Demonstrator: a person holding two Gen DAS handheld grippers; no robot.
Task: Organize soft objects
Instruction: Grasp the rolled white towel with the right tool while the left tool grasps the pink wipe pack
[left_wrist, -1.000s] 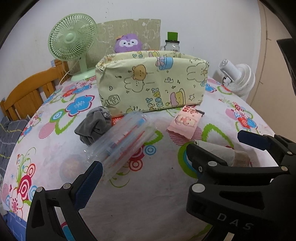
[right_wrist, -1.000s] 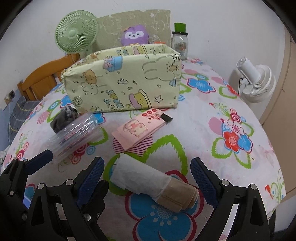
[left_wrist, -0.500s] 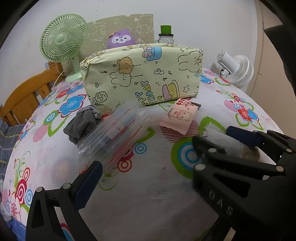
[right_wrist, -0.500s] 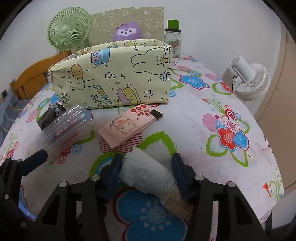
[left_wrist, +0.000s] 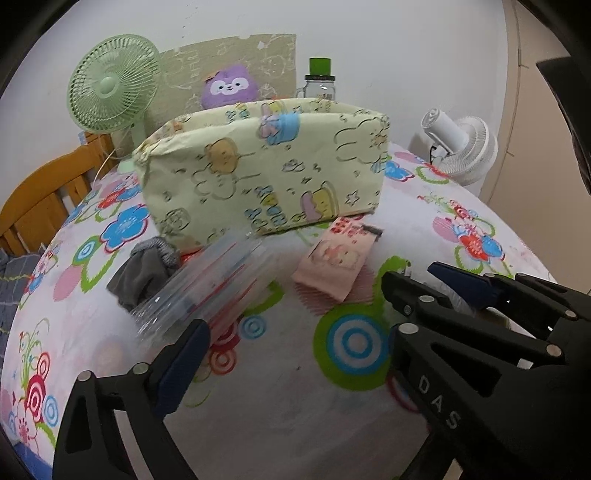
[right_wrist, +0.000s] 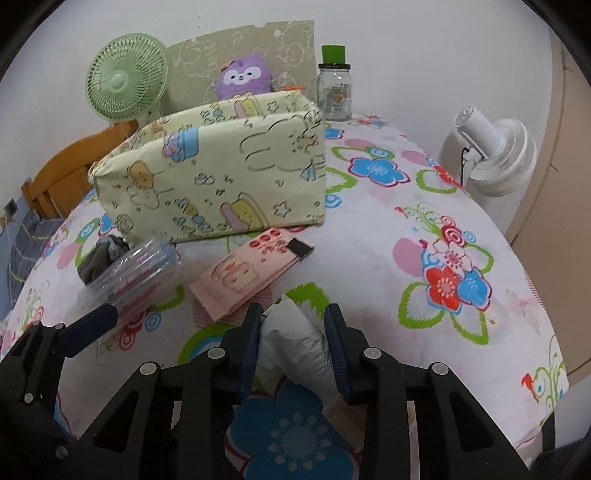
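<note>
My right gripper (right_wrist: 293, 325) has its jaws closing, and the blue pads press on both sides of a white rolled cloth (right_wrist: 295, 347) with a beige end, low on the flowered tablecloth. My left gripper (left_wrist: 291, 306) stands wide and is closing slightly, with only bare cloth between its fingers. Just ahead of its left finger lies a clear plastic case (left_wrist: 207, 291), with a crumpled grey cloth (left_wrist: 144, 269) beside it. A pink packet (right_wrist: 247, 273) lies in front of the yellow cartoon-print fabric box (right_wrist: 221, 177), which is open at the top.
Behind the box are a purple plush (right_wrist: 243, 75), a green fan (right_wrist: 125, 81) and a glass jar with a green lid (right_wrist: 334, 88). A white fan (right_wrist: 495, 155) stands off the table's right edge. A wooden chair (left_wrist: 44, 192) is at the left.
My right gripper has shut from wide open onto the white roll. The left gripper stays wide and has hardly moved.
</note>
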